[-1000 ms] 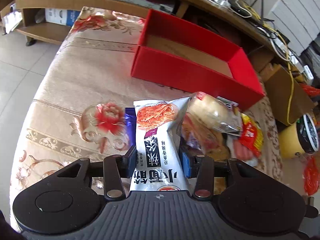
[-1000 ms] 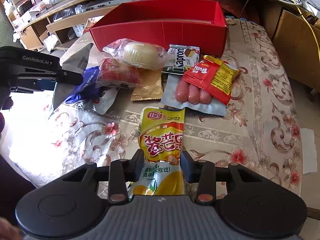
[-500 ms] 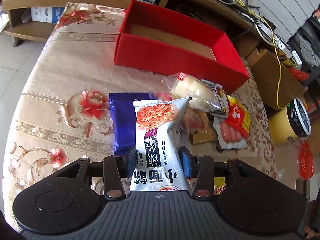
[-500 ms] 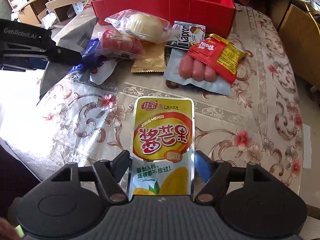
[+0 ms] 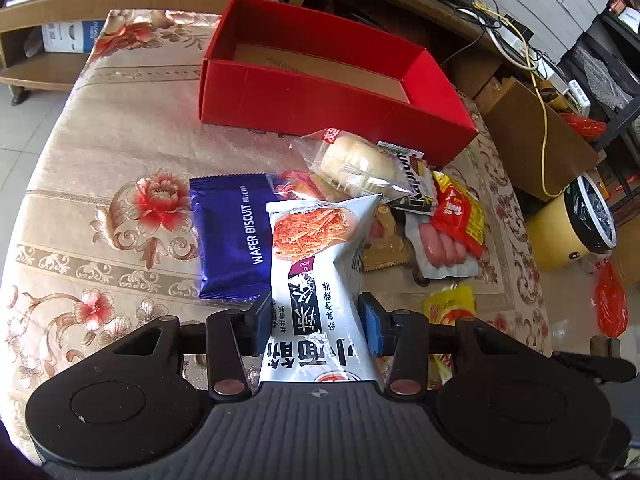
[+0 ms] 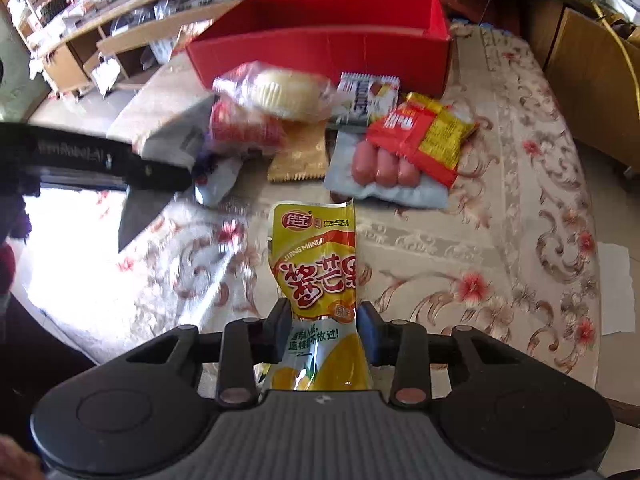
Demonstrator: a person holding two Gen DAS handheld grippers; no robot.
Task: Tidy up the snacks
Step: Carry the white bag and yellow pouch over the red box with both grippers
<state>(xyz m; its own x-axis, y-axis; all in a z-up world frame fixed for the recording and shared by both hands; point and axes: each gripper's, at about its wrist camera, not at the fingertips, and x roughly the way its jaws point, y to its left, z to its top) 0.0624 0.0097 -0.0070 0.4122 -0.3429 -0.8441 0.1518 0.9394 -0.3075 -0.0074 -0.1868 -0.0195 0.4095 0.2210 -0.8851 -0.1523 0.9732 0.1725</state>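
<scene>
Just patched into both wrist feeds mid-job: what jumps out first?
Each gripper is clamped on a snack: the left gripper on a white spicy-strip packet, the right gripper on a yellow mango pouch. Behind them an open red box sits at the table's far end, with a heap of snacks lying before it.

Red box [image 5: 320,96]: interior bare, open from above. Snack pile [image 5: 400,200] crowds its near wall; tablecloth [image 5: 120,128] left free.
</scene>
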